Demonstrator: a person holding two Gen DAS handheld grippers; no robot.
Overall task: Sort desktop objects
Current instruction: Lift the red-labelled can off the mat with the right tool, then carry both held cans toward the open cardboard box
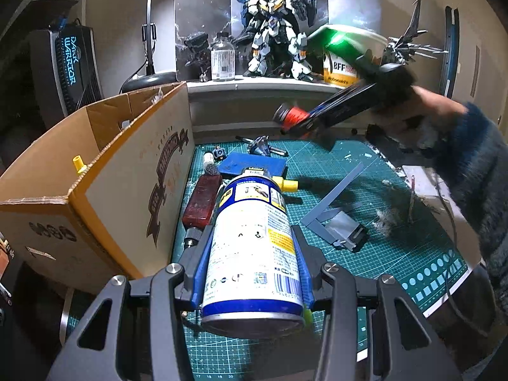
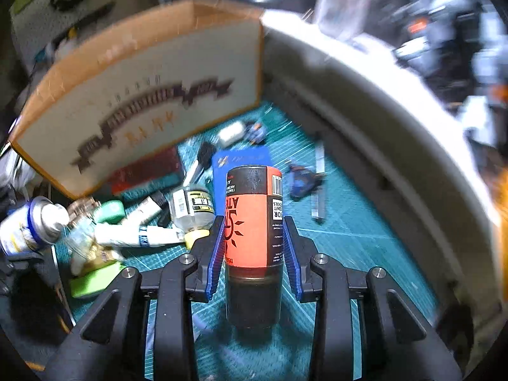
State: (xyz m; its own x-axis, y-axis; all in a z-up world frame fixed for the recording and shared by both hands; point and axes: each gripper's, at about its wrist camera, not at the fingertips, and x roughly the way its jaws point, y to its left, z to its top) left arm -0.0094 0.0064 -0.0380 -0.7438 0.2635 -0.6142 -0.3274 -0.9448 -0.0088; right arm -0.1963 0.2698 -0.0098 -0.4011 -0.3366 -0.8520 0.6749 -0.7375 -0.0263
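Broadly, the green cutting mat (image 1: 397, 254) fills the desk, bounded at the back by a pale shelf edge (image 1: 254, 87) and on its left by an open cardboard box (image 1: 133, 187), whose printed wall stands right at the mat's border and whose top flaps are folded open. Most free mat lies right of centre, broken only by a grey plastic strip (image 1: 343, 187) and a small grey piece (image 1: 346, 228); the strip along the box wall is crowded with a red tinted case (image 1: 201, 200), a blue pad (image 1: 254, 165) and a yellow cap (image 1: 287, 185). Over this ground the left gripper (image 1: 254, 273) has its 2 blue-padded fingers (image 1: 201, 270) pressed on either side of a blue-and-white spray can (image 1: 254, 241), base toward the camera, nozzle end pointing at the blue pad. Higher and to the right, a sleeved arm (image 1: 470, 165) carries the right gripper (image 2: 254, 254), blurred, above the mat near the shelf edge. Its wrist view shows the fingers (image 2: 216, 254) narrowed around a small red-and-black bottle (image 2: 254, 219), the left pad touching the label and the right pad close beside it. Smallest, a cluster of tubes and jars (image 2: 143, 222) lies below the box corner.
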